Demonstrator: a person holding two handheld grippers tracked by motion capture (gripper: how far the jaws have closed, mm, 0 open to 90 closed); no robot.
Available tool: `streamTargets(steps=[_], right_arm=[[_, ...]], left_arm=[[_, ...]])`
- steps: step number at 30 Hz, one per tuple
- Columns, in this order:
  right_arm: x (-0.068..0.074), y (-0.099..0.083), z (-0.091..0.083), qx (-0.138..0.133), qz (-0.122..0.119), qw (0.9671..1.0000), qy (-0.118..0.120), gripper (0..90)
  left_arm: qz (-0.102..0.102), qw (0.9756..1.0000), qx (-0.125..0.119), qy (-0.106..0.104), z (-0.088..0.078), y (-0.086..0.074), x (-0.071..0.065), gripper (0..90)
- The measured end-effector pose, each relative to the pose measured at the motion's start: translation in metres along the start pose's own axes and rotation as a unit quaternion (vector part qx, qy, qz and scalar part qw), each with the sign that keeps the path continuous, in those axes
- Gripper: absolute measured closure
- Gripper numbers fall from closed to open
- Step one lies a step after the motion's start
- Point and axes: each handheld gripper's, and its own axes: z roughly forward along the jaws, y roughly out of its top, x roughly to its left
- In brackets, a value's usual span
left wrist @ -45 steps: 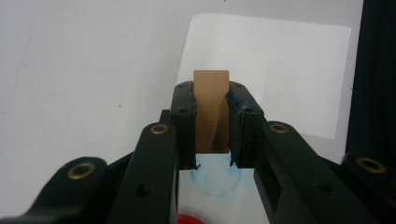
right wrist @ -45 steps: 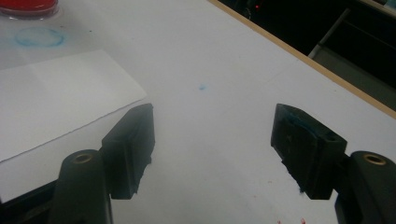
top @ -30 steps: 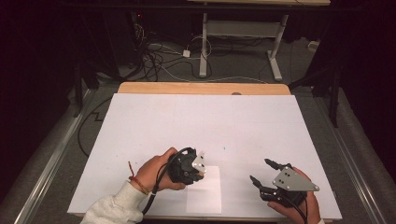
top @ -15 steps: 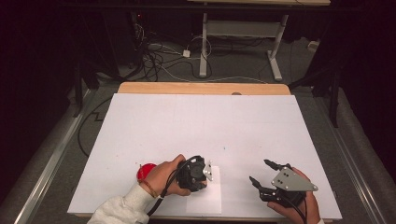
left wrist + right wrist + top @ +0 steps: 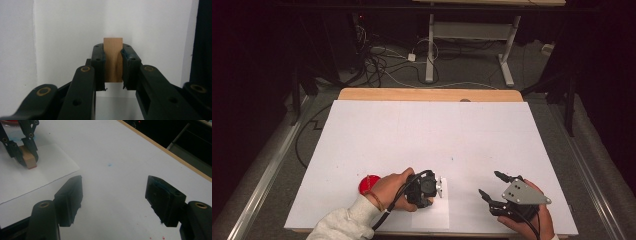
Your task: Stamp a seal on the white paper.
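My left gripper (image 5: 426,200) points down at a white sheet of paper (image 5: 432,216) near the table's front edge. It is shut on a small light wooden block (image 5: 113,60), which the pads squeeze from both sides. Seen from the right gripper view, the block (image 5: 28,160) sits low between the left gripper (image 5: 25,153) jaws, at or just above the paper (image 5: 32,181); whether it touches I cannot tell. My right gripper (image 5: 489,183) rests to the right of the sheet, jaws wide open with nothing between them (image 5: 113,200).
A red round thing (image 5: 368,183) lies on the white tabletop (image 5: 427,135) just left of the left hand. A wooden strip (image 5: 427,94) runs along the table's far edge. Cables and desk legs stand on the floor beyond.
The left hand has come down and shifted right with the block, uncovering the red round thing behind it. The right gripper has stayed still.
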Motion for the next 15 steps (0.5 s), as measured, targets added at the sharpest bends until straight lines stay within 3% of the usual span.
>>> streamTargets(steps=[8, 15], right_arm=[[-0.0006, -0.0003, -0.0013, -0.001, -0.001, 1.0000, -0.003, 31.0], [0.0000, 0.0000, -0.0011, 0.000, -0.002, 1.0000, -0.003, 31.2]], left_arm=[[-0.016, 0.9994, -0.029, -0.007, 0.0023, -0.0089, 0.0003, 73.9], [-0.009, 0.9997, -0.020, -0.005, 0.0018, -0.0068, 0.0009, 73.9]])
